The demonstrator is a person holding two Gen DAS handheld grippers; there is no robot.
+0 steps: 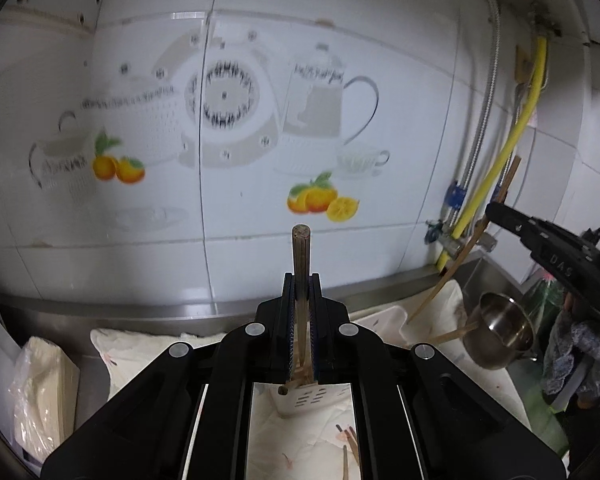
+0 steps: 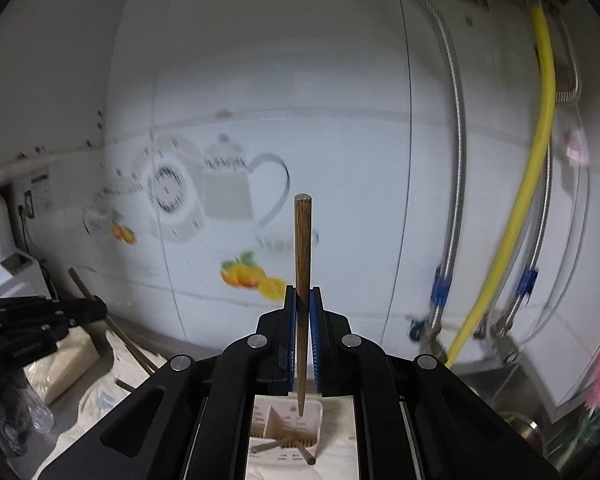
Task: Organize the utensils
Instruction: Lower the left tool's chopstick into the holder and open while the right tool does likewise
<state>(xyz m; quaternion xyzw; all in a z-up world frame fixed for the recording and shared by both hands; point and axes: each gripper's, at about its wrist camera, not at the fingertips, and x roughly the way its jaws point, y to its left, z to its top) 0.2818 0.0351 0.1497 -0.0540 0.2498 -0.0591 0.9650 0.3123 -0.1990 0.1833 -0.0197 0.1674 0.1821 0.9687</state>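
My left gripper [image 1: 301,280] is shut on brown wooden chopsticks [image 1: 301,252] that stick up and forward past the fingertips. Under it, through the gap in the gripper body, shows a white slotted utensil holder [image 1: 314,398], with loose chopsticks [image 1: 350,442] lying on the cloth. My right gripper [image 2: 302,292] is shut on a single wooden chopstick [image 2: 302,248], thin end down over the beige slotted holder [image 2: 286,426], which has chopsticks lying in it. In the left wrist view, the right gripper [image 1: 494,210] comes in from the right with its chopstick [image 1: 460,252] slanting down.
A white patterned cloth [image 1: 140,356] covers the steel counter against a tiled wall. At right stand a steel pot [image 1: 500,332], a yellow hose [image 1: 512,136] and braided metal hoses [image 2: 452,200]. A tissue pack [image 1: 40,392] lies at left. The left gripper [image 2: 100,310] shows at left.
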